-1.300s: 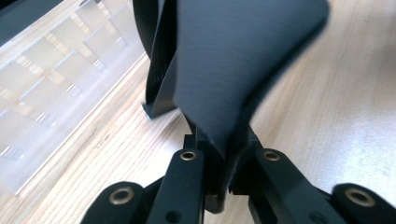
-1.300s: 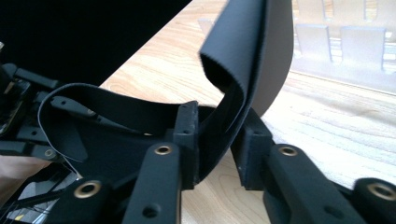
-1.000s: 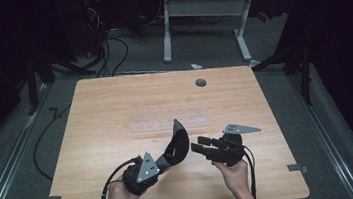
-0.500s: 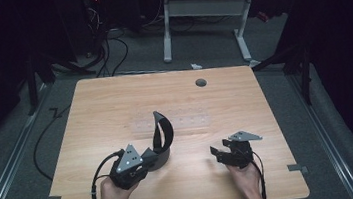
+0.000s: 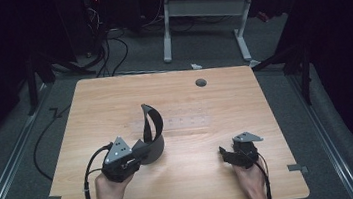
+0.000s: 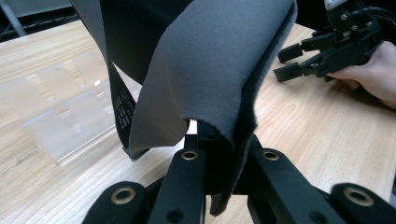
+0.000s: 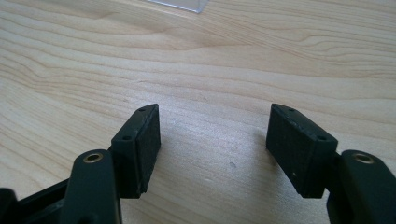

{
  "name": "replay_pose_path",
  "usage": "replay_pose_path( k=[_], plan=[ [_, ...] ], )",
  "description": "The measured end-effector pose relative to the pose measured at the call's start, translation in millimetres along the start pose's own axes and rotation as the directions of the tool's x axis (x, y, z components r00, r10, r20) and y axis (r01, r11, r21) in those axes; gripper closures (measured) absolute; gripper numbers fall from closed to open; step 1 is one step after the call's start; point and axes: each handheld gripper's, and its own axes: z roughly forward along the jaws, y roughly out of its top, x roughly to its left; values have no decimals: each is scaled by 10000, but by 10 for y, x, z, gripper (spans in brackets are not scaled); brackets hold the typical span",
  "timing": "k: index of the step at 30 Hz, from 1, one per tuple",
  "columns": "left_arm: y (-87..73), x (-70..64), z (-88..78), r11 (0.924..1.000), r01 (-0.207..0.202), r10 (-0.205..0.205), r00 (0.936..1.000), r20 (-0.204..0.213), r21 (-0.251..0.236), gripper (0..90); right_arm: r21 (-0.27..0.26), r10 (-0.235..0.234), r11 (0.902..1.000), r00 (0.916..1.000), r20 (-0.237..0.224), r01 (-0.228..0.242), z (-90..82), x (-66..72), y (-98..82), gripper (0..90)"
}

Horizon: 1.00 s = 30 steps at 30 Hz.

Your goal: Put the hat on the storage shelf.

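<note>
High view: left tool (image 5: pixel 137 151) clamped on a curled grey strap (image 5: pixel 152 132) lifted over the desk (image 5: pixel 265 99), right tool (image 5: pixel 227 154) apart and empty. Left gripper view: strap edge pinched between closed jaws beside a clear stand (image 6: pixel 60 116); best kept firm, lowered slowly. Right gripper view: jaws wide, nothing held.

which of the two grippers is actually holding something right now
The left gripper: its jaws are clamped on the dark strap. The right gripper has its jaws open over bare table.
</note>
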Motion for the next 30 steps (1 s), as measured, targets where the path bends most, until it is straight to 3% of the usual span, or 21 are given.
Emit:
replay_pose_path(
  k=[4, 7, 15, 18, 27, 30],
  plan=[
    [44, 47, 6, 9995, 316, -316, 9995, -98, -54, 866, -5, -34, 10000, 10000, 10, 34, 2, 6, -1, 352],
    [69, 64, -1, 9994, 317, -319, 9993, -184, -125, 865, 0, -23, 10000, 10000, 13, 23, 2, 6, -1, 351],
    [251, 148, -50, 9955, 684, -707, 9969, -337, -655, 865, -6, -24, 10000, 10000, 12, 24, 1, 7, -3, 350],
    [348, 196, -88, 9860, 1348, -1362, 9907, -78, -979, 864, 2, -55, 10000, 10000, 2, 55, -1, 8, -4, 348],
    [487, 267, -130, 9850, 1048, -1119, 9927, -448, -1373, 865, 4, -56, 10000, 10000, -1, 56, -3, 11, -6, 347],
    [517, 314, -118, 9823, 1118, -1209, 9912, -532, -1501, 864, 16, -45, 10000, 10000, 3, 45, -4, 12, -6, 347]
  ],
)
